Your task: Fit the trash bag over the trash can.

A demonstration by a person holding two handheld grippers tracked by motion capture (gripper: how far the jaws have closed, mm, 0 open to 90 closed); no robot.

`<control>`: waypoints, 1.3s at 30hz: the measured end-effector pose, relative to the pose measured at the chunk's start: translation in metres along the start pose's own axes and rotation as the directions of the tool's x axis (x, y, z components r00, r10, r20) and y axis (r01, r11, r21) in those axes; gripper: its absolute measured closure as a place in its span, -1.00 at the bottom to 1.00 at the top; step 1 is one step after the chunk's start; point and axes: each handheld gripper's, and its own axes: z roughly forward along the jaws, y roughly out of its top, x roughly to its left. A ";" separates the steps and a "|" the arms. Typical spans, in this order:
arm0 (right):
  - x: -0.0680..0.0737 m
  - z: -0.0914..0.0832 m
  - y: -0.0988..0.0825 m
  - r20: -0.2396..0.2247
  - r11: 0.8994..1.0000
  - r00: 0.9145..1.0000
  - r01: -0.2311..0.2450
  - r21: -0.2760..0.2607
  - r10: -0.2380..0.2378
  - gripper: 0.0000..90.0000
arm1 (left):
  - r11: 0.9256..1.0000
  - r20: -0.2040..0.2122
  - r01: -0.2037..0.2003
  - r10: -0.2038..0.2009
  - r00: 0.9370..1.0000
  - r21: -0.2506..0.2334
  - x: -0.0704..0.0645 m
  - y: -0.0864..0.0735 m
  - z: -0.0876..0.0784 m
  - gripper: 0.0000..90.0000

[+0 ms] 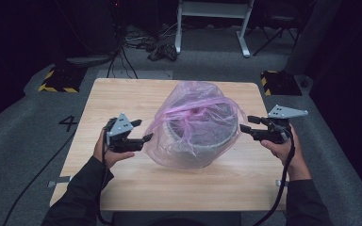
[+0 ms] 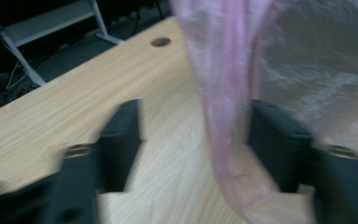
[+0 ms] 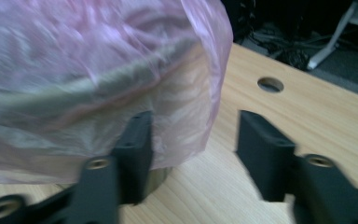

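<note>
On the wooden table (image 1: 122, 188) the grey bin (image 1: 199, 141) sits mid-table under a pink plastic bag (image 1: 193, 117), flanked by the left gripper (image 1: 139, 139) and right gripper (image 1: 246, 128), both part-open and empty, so each should pinch film low and evenly.

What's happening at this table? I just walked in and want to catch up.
A person holds a gripper in each hand on either side of a round grey bin that a pink plastic bag covers on the wooden table. The left gripper sits at the bag's left edge, jaws apart, with a fold of the bag hanging between them. The right gripper is beside the bag's right side, jaws also apart and gripping nothing.
</note>
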 end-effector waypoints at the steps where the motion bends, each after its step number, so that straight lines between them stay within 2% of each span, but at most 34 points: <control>1: -0.002 0.003 -0.001 0.004 1.000 1.000 -0.013 0.009 0.013 0.38 | 1.000 -0.005 -0.003 0.003 1.000 0.010 -0.001 0.000 0.004 0.02; 2: -0.003 0.005 -0.002 0.001 1.000 1.000 -0.018 0.010 0.018 0.50 | 1.000 -0.004 -0.008 0.008 1.000 0.014 -0.001 0.000 0.008 0.17; 3: -0.005 0.006 -0.004 0.001 1.000 1.000 -0.026 0.010 0.026 0.66 | 1.000 0.019 -0.003 0.003 1.000 0.014 0.001 0.000 0.012 0.25; 4: -0.007 0.008 -0.006 -0.003 0.999 0.999 -0.038 0.005 0.038 0.84 | 1.000 0.041 0.005 -0.005 0.999 0.009 0.002 -0.001 0.015 0.52; 5: -0.007 0.009 -0.008 -0.012 0.999 0.999 -0.042 0.003 0.042 0.94 | 1.000 0.073 -0.004 0.003 0.997 0.011 0.003 -0.002 0.018 0.69; 6: -0.008 0.010 -0.011 -0.023 0.999 0.999 -0.042 -0.001 0.042 1.00 | 1.000 0.070 -0.011 0.010 0.997 0.014 0.003 -0.002 0.020 0.86; 7: -0.007 0.010 -0.013 -0.019 0.999 0.999 -0.039 0.003 0.039 1.00 | 1.000 0.073 -0.014 0.012 0.997 0.017 0.002 -0.003 0.023 0.94; 10: -0.008 0.011 -0.021 -0.029 0.999 0.999 -0.045 0.008 0.046 1.00 | 0.999 0.097 -0.041 0.039 0.995 0.019 -0.005 -0.005 0.028 1.00; 12: -0.007 0.011 -0.027 -0.035 0.999 0.998 -0.048 0.009 0.048 1.00 | 0.996 0.113 -0.077 0.071 0.991 0.054 -0.013 -0.010 0.033 1.00; 15: -0.006 0.013 -0.038 -0.050 0.998 0.997 -0.063 0.020 0.064 1.00 | 0.991 0.087 -0.105 0.097 0.991 0.083 -0.022 -0.018 0.037 1.00; 17: -0.007 0.012 -0.043 -0.051 0.997 0.996 -0.074 0.020 0.075 1.00 | 0.990 0.071 -0.112 0.107 0.992 0.081 -0.022 -0.020 0.035 0.92; 19: -0.010 0.006 -0.044 -0.039 0.995 0.994 -0.098 -0.010 0.098 0.98 | 0.992 0.077 -0.097 0.091 0.993 0.076 -0.019 -0.019 0.030 0.59; 20: -0.010 0.002 -0.042 -0.035 0.996 0.996 -0.088 -0.030 0.087 0.93 | 0.993 0.081 -0.094 0.088 0.993 0.068 -0.017 -0.020 0.027 0.50; 21: -0.010 -0.002 -0.039 -0.030 0.996 0.997 -0.071 -0.048 0.069 0.84 | 0.994 0.058 -0.087 0.083 0.995 0.067 -0.014 -0.020 0.023 0.36; 22: -0.010 -0.006 -0.036 -0.026 0.996 0.998 -0.061 -0.072 0.060 0.63 | 0.996 0.046 -0.063 0.061 0.997 0.065 -0.010 -0.021 0.019 0.17; 23: -0.009 -0.010 -0.031 -0.009 0.994 0.998 -0.061 -0.096 0.061 0.40 | 0.998 0.056 -0.033 0.030 0.998 0.056 -0.004 -0.021 0.015 -0.07; 24: -0.009 -0.014 -0.025 0.004 0.992 0.998 -0.055 -0.112 0.056 0.29 | 0.999 0.036 -0.007 0.005 0.999 0.043 0.002 -0.022 0.009 -0.22; 25: -0.007 -0.017 -0.019 0.026 0.992 0.999 -0.035 -0.123 0.038 0.18 | 0.999 -0.016 0.030 -0.030 0.999 0.011 0.010 -0.023 0.002 -0.26; 27: -0.006 -0.023 -0.006 0.029 0.987 0.999 -0.011 -0.160 0.015 0.05 | 0.996 -0.039 0.084 -0.085 0.996 -0.032 0.023 -0.024 -0.009 -0.46; 29: -0.005 -0.024 0.004 0.043 0.987 0.999 0.009 -0.159 -0.002 -0.08 | 0.983 -0.028 0.161 -0.164 0.986 -0.092 0.037 -0.024 -0.018 -0.43; 30: -0.004 -0.023 0.010 0.045 0.988 0.999 0.023 -0.152 -0.017 -0.09 | 0.977 -0.015 0.174 -0.177 0.984 -0.120 0.042 -0.021 -0.022 -0.44; 31: -0.003 -0.021 0.016 0.041 0.989 0.999 0.035 -0.145 -0.030 -0.12 | 0.974 -0.011 0.177 -0.180 0.984 -0.140 0.044 -0.016 -0.025 -0.43; 33: -0.002 -0.017 0.029 0.040 0.989 0.998 0.048 -0.140 -0.042 -0.19 | 0.974 0.013 0.157 -0.157 0.987 -0.163 0.046 -0.003 -0.027 -0.40; 34: -0.002 -0.014 0.036 0.025 0.989 0.998 0.053 -0.136 -0.050 -0.21 | 0.975 0.023 0.146 -0.144 0.989 -0.170 0.045 0.003 -0.027 -0.41; 35: -0.001 -0.011 0.042 0.013 0.990 0.998 0.063 -0.126 -0.062 -0.22 | 0.978 0.029 0.130 -0.127 0.992 -0.163 0.045 0.008 -0.026 -0.40; 36: -0.001 -0.007 0.048 0.018 0.990 0.997 0.075 -0.122 -0.074 -0.22 | 0.981 0.017 0.110 -0.108 0.994 -0.160 0.044 0.014 -0.023 -0.40; 37: 0.000 -0.002 0.055 0.012 0.990 0.996 0.086 -0.110 -0.085 -0.22 | 0.982 0.043 0.105 -0.099 0.994 -0.156 0.044 0.019 -0.019 -0.40; 39: 0.000 0.010 0.066 -0.003 0.989 0.992 0.122 -0.082 -0.123 -0.16 | 0.988 0.056 0.068 -0.060 0.997 -0.138 0.043 0.029 -0.009 -0.40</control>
